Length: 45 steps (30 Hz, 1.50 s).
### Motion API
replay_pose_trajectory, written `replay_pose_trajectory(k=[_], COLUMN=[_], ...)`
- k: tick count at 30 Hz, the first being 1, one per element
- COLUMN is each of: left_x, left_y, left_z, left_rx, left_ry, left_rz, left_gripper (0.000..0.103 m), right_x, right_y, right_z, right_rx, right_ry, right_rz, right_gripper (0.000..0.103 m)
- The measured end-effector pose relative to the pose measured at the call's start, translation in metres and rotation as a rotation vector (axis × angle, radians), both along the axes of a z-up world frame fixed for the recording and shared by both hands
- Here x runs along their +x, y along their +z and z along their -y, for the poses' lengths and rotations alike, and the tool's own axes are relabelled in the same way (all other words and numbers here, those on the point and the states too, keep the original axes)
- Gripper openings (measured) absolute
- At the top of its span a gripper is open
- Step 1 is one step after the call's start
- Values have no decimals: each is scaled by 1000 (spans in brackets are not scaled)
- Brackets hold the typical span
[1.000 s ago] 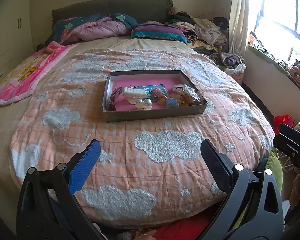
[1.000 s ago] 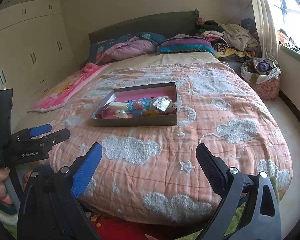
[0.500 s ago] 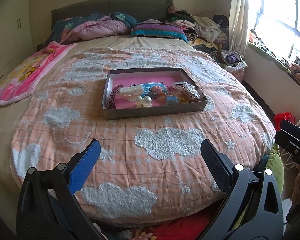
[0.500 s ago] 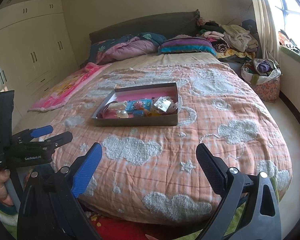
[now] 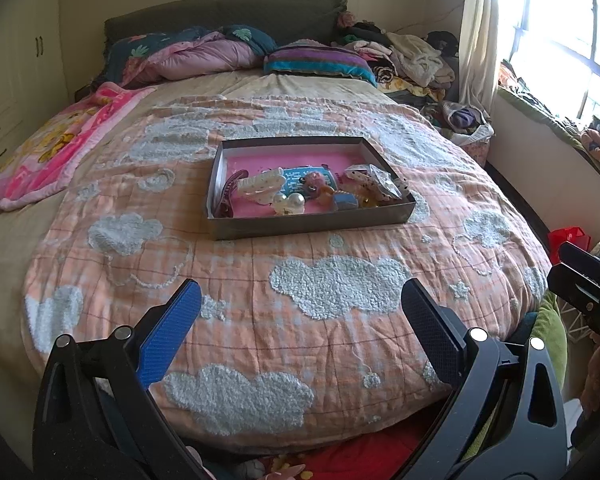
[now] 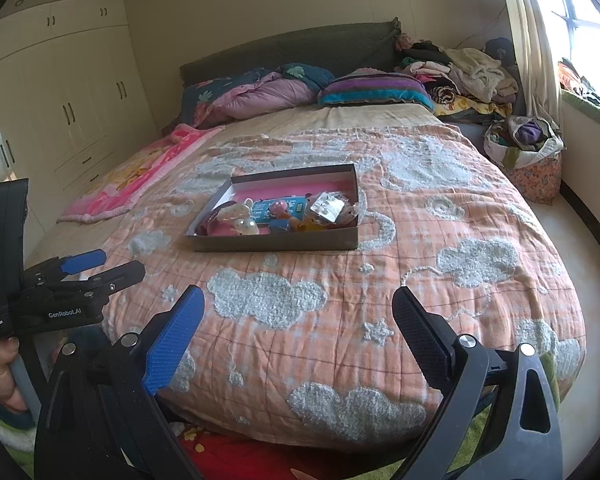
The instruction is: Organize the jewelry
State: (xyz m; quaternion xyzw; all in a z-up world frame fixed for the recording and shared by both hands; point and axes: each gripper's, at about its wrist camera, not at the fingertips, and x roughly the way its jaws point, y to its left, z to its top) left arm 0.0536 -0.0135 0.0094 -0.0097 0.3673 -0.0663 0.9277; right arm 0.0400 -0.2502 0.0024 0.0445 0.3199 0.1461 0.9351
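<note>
A shallow grey box point(image 5: 312, 226) with a pink lining sits in the middle of the bed; it also shows in the right wrist view point(image 6: 276, 240). Inside lie several hair clips and trinkets: a white claw clip point(image 5: 262, 184), pearl pieces point(image 5: 288, 202), a blue card point(image 5: 304, 178) and a clear packet point(image 5: 374, 180). My left gripper point(image 5: 300, 304) is open and empty, held at the bed's foot, well short of the box. My right gripper point(image 6: 298, 312) is open and empty, to the right of the left one point(image 6: 96, 270).
The bed carries an orange quilt with cloud patches point(image 5: 340, 288), a pink blanket point(image 5: 52, 144) at left, and pillows point(image 5: 316, 60) at the headboard. Clothes pile point(image 6: 464, 76) at back right. A basket point(image 6: 528, 156) stands by the window. Wardrobes point(image 6: 60, 112) line the left wall.
Both grippers have drifted slightly; the box appears a little nearer and lower in view. Both stay open and empty.
</note>
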Motion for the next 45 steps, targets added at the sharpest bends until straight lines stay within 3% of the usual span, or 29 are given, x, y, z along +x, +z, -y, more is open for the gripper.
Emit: replay_pose_trajectory(k=[27, 45], left_x=[2, 11], left_y=[-2, -32], left_z=[1, -1], left_rx=[-8, -12], left_ry=[-18, -8], left_rz=[-9, -77], left_gripper=[94, 94], right_x=[-1, 5], right_y=[-1, -12], right_z=[-3, -6], right_rx=[-9, -30], right_ry=[10, 12], right_rz=[-15, -25], right_gripper=[94, 94])
